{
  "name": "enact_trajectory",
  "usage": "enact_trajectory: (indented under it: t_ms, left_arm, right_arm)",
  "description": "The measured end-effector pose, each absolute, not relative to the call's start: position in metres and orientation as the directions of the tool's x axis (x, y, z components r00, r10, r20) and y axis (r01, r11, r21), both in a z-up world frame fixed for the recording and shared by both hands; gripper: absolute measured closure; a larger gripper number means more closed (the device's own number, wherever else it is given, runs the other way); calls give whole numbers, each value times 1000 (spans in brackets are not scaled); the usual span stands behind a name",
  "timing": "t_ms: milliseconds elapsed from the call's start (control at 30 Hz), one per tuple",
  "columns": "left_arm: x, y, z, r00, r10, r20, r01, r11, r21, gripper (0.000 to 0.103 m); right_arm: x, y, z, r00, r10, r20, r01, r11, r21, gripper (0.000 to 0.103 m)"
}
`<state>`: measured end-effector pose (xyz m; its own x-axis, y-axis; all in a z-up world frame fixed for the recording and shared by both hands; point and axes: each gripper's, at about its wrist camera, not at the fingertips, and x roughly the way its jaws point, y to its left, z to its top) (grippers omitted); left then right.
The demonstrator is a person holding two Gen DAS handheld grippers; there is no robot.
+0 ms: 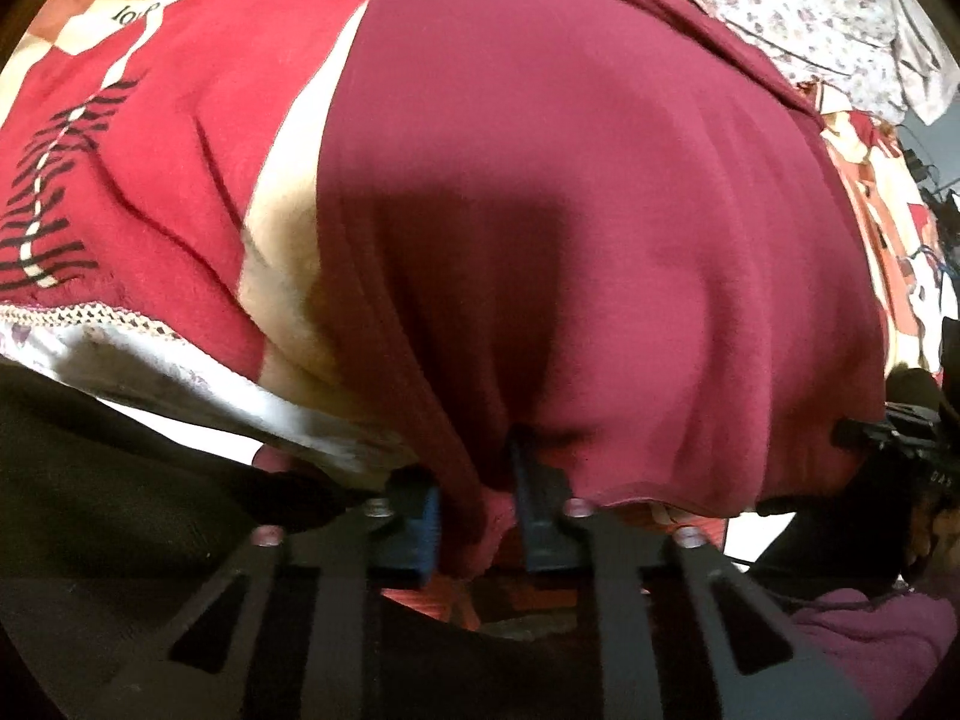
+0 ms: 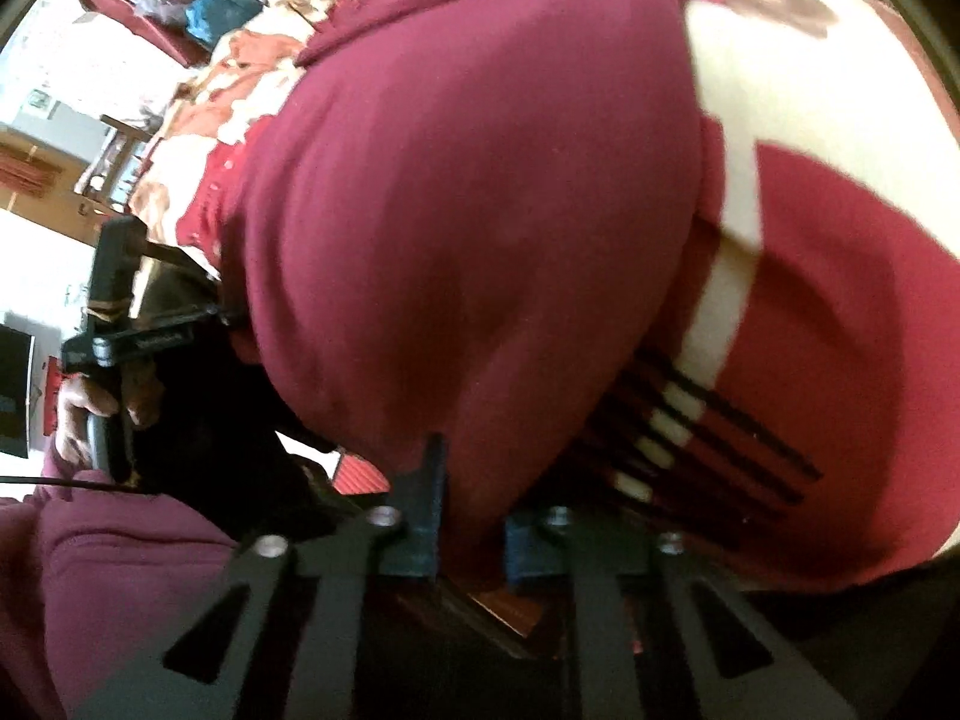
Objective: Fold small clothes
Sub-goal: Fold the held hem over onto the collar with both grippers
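A maroon garment [image 1: 570,210] lies spread over a red and cream patterned blanket [image 1: 180,150]. My left gripper [image 1: 480,516] is shut on the garment's near edge, with cloth bunched between the blue pads. In the right wrist view the same maroon garment [image 2: 468,210] fills the middle, and my right gripper [image 2: 471,528] is shut on another part of its near edge. The other gripper and the hand holding it show at the left of the right wrist view [image 2: 114,348]. The garment's far end is folded or rumpled near the top.
A white floral sheet [image 1: 810,6] lies beyond the garment. The blanket [image 2: 840,300] has black stripe marks at its near side. Room furniture and clutter [image 2: 90,138] stand past the bed's left edge. A maroon sleeve [image 2: 120,588] of the person is low left.
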<state>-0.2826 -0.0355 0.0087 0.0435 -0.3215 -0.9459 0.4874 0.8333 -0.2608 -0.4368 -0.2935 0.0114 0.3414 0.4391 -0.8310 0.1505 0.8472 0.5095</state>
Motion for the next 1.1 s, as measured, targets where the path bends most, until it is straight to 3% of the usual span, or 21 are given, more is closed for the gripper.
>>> enact_trajectory:
  t_ms: [367,733,1100]
  left_arm:
    - [-271,-6,83,124,-522,-844,484,774,-408,103]
    - [-199,-41,125,328,-597,-732,485,771,-412,103]
    - [-101,-103,124,373,-579,-725,464,793,-395,103]
  right_arm:
    - [-425,-322,83,534,523,-664,53,763,644,91]
    - [-383,-390,116,721,397,-567,103,748,656,91]
    - [-285,-451,114,749,288,-596,212,749,628,91]
